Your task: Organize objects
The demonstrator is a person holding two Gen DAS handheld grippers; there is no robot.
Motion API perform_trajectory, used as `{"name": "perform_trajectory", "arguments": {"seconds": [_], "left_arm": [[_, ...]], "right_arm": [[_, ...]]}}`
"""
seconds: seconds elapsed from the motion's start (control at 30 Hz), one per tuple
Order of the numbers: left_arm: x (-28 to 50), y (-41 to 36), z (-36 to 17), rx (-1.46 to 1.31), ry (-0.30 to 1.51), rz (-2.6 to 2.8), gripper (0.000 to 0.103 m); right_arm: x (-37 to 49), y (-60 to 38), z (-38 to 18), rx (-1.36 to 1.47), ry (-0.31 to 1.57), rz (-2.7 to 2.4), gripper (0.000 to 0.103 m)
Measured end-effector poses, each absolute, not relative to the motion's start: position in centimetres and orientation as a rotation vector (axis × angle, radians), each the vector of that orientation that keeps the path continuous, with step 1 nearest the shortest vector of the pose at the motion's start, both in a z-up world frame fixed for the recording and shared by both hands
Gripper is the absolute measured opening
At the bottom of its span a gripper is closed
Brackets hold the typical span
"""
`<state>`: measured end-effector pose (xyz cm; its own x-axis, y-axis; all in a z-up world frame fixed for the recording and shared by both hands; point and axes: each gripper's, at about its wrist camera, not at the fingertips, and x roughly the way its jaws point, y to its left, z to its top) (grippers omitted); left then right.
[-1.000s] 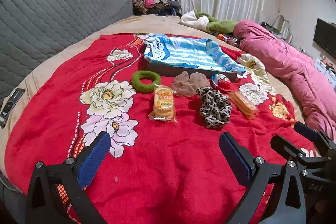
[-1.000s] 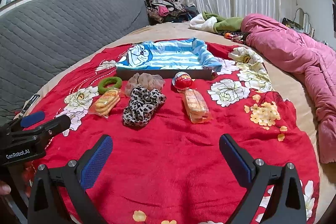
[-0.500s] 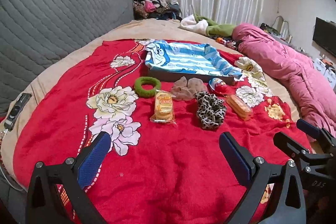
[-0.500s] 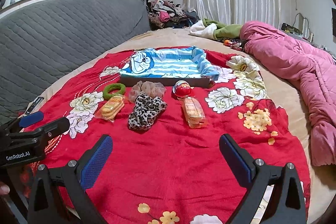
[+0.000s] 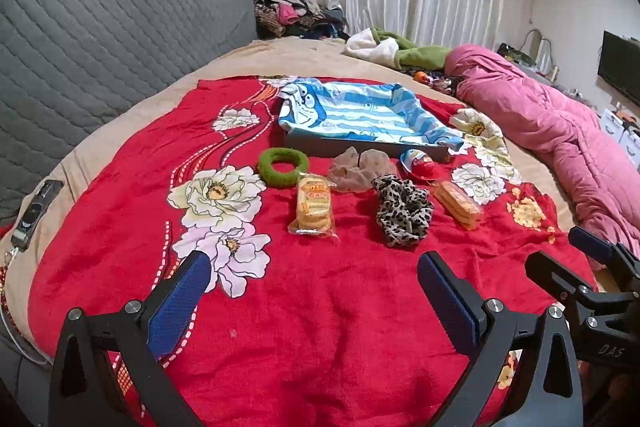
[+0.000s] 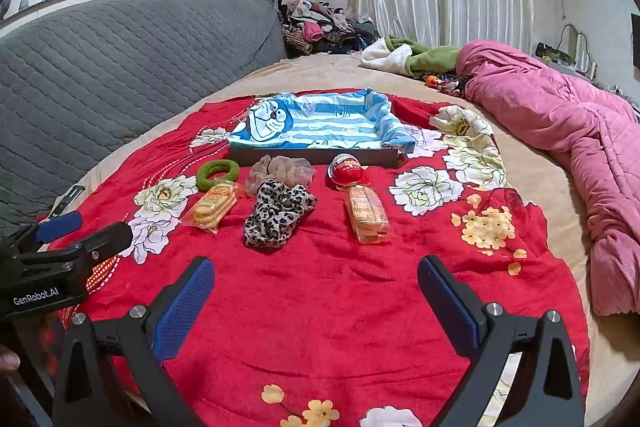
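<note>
On a red flowered blanket [image 5: 320,307] lie a green hair ring [image 5: 283,166], a biscuit pack [image 5: 314,203], a beige scrunchie [image 5: 360,171], a leopard scrunchie [image 5: 403,209], a red toy egg [image 5: 418,163] and a second biscuit pack [image 5: 457,204]. Behind them stands a tray lined with a blue striped cloth [image 5: 360,115]. My left gripper [image 5: 314,291] is open and empty, well short of the items. My right gripper [image 6: 316,291] is open and empty. The same items show in the right wrist view: ring [image 6: 217,174], leopard scrunchie [image 6: 276,214], egg [image 6: 346,169], biscuit packs [image 6: 213,204] [image 6: 367,214], tray [image 6: 320,125].
A grey quilted headboard [image 5: 100,39] runs along the left. A pink quilt [image 5: 560,131] lies on the right side of the bed. Clothes are piled at the far end [image 5: 292,7]. A black remote [image 5: 34,211] lies at the left bed edge.
Both grippers have pulled back and risen a little, so the items look smaller and farther. Both stay open. No object has moved.
</note>
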<state>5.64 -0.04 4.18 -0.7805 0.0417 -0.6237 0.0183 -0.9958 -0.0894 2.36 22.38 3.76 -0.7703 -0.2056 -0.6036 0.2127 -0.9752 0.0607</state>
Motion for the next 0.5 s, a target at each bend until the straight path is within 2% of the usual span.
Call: {"name": "perform_trajectory", "arguments": {"seconds": [0.5], "left_arm": [[3.8,-0.4,5.2,-1.023,-0.154,2.976,0.103]], "right_arm": [[0.6,22.3,4.8,0.951,0.020,-2.769,0.102]]}}
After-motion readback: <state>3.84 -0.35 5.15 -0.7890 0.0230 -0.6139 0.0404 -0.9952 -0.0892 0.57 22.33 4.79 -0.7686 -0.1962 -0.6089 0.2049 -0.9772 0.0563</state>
